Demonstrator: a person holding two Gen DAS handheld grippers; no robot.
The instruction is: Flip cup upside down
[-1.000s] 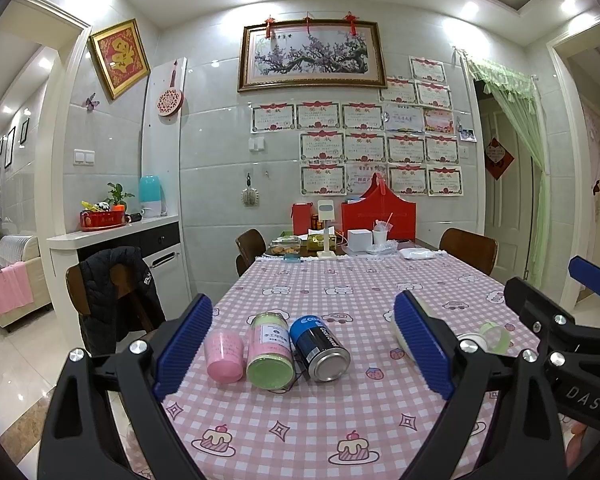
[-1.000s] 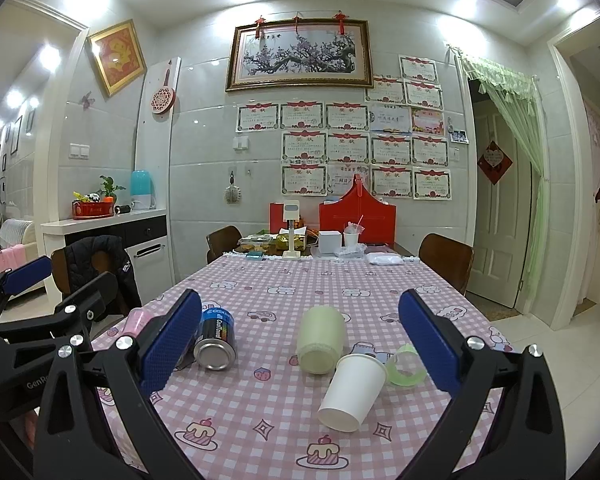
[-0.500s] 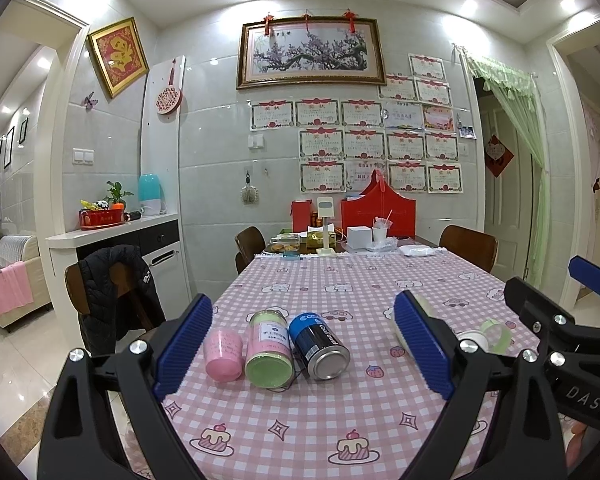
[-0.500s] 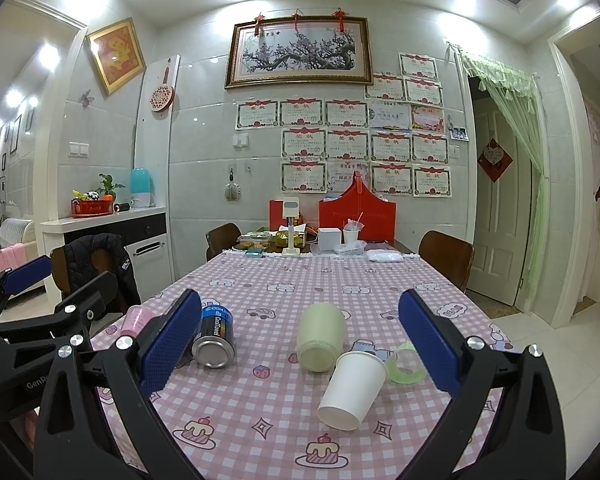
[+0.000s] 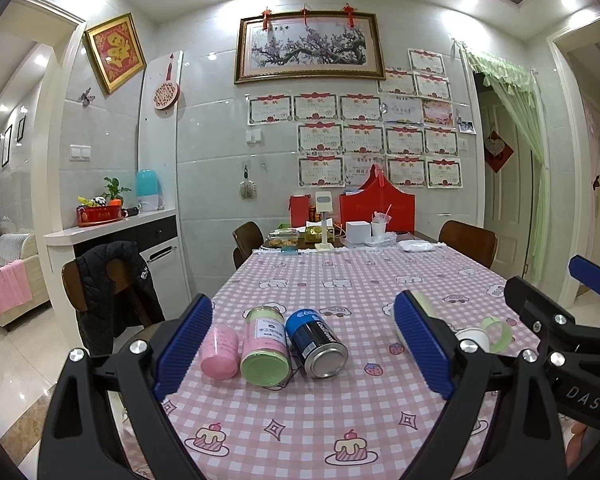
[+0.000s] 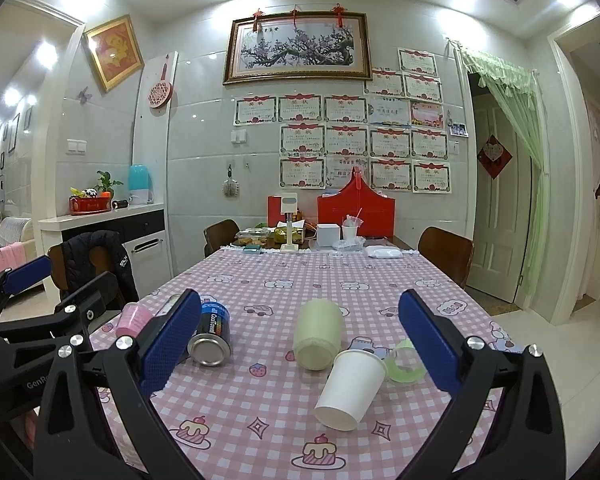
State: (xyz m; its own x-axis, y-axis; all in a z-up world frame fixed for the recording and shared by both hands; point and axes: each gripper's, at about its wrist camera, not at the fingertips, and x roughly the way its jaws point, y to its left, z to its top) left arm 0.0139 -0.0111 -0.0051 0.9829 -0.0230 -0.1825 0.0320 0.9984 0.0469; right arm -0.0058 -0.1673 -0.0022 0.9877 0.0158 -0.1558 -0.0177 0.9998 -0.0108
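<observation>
A white paper cup (image 6: 350,386) lies on its side on the pink checked tablecloth (image 6: 260,400), mouth toward me, in front of my right gripper (image 6: 300,344). That gripper is open and empty, above the near table edge. In the left wrist view the cup (image 5: 473,338) is mostly hidden behind the right finger. My left gripper (image 5: 302,344) is open and empty, in front of three lying containers. A pink cup (image 5: 219,352) lies on its side at their left.
A green-lidded jar (image 5: 265,346) and a blue can (image 5: 316,342) lie beside the pink cup. A pale green jar (image 6: 318,332) and a green tape roll (image 6: 404,362) lie by the white cup. Boxes and food stand at the far end (image 6: 328,232). Chairs stand around the table.
</observation>
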